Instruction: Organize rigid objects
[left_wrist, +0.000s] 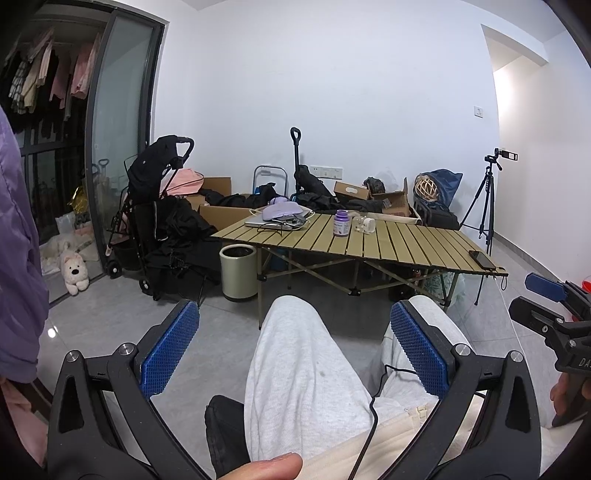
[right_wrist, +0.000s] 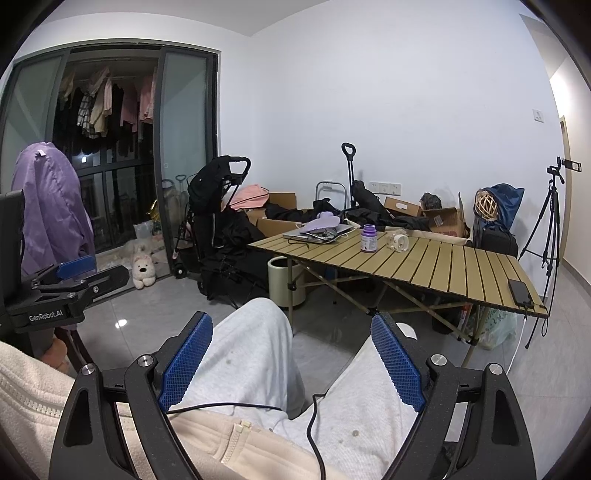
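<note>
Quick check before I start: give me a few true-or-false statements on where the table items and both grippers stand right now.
1. The purple bottle stands upright on the table. True.
2. The left hand-held gripper is shut on the bottle. False: it is open, holding nothing, over the person's lap.
3. The phone lies near the table's right end. True.
4. The right hand-held gripper is shut. False: it is open and empty.
5. The bin sits on the table. False: it stands on the floor by the table's left end.
</note>
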